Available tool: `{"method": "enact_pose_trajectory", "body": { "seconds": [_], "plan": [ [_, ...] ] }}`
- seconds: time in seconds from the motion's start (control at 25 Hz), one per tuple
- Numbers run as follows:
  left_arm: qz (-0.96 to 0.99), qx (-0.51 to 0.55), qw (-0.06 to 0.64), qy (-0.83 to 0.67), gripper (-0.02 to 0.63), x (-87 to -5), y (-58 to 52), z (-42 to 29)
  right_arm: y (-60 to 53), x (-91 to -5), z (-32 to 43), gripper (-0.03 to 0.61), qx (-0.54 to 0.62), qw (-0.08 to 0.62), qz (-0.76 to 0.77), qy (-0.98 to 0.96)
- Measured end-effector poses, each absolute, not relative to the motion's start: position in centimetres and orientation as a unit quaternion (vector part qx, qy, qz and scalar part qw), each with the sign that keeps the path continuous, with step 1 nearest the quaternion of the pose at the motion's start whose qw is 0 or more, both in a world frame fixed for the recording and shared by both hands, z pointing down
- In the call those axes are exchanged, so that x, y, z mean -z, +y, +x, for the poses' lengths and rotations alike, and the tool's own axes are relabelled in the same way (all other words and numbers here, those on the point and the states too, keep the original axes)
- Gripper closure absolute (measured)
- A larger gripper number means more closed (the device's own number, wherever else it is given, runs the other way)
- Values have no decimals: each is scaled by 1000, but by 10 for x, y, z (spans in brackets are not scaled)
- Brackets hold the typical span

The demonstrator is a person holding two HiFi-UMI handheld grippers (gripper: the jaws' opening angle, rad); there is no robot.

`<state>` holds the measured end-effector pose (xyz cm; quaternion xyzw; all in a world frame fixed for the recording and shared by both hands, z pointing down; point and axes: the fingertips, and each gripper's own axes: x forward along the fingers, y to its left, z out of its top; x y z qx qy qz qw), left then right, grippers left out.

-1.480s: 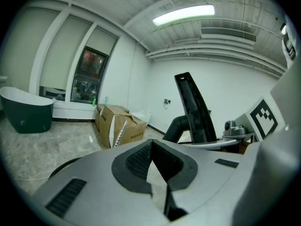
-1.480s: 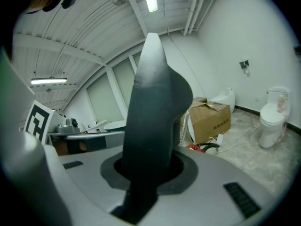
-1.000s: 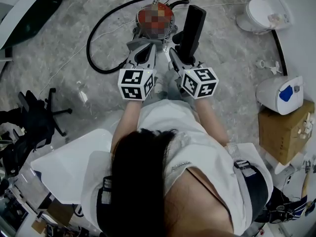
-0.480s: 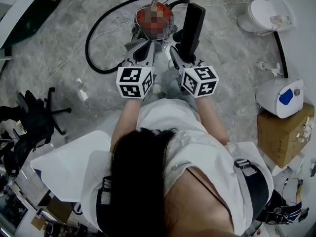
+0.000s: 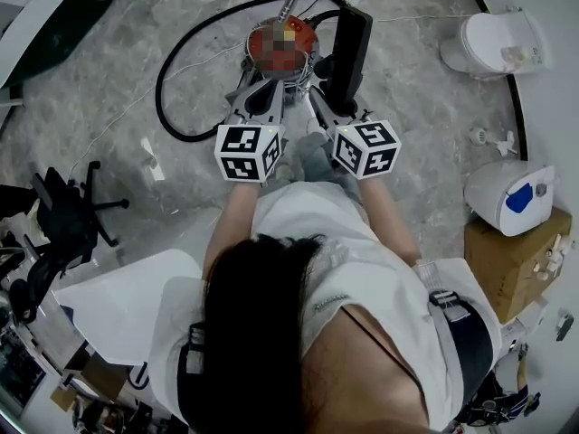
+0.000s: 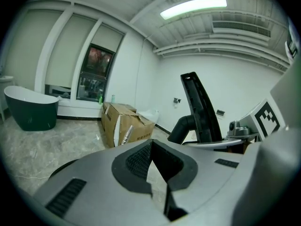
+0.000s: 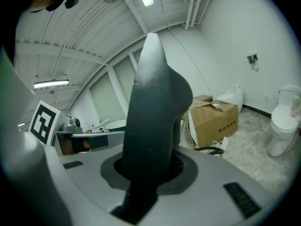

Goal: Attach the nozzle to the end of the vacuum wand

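One black nozzle (image 5: 348, 48), clamped upright in fingers of R gripper (image 5: 327, 105), prob. for lining up w/ wand (image 5: 289, 4) end, well apart ahead by vacuum canister (image 5: 256, 34) on floor (image 5: 109, 98). L gripper (image 6: 159, 180), just beside: fingers fully shut, empty, prob. spare for steadying wand.

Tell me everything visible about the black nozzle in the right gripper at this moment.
The nozzle is a long, flat, matte black piece, plastic by its look, broad in the body and narrowing to a rounded tip. It stands roughly upright, clamped at its lower end between the jaws of the right gripper. The left gripper view shows its thin edge and a round elbow neck low down. Only those jaws touch it.
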<state>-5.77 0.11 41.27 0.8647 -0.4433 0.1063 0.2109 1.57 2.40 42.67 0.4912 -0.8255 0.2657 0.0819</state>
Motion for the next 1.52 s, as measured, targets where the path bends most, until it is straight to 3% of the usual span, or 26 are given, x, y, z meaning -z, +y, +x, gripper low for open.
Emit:
{"method": "enact_pose_trajectory", "body": {
  "seconds": [1.52],
  "plan": [
    [819, -139, 228, -507, 612, -425, -112, 9, -101, -437, 90, 486, -293, 87, 419, -855]
  ]
}}
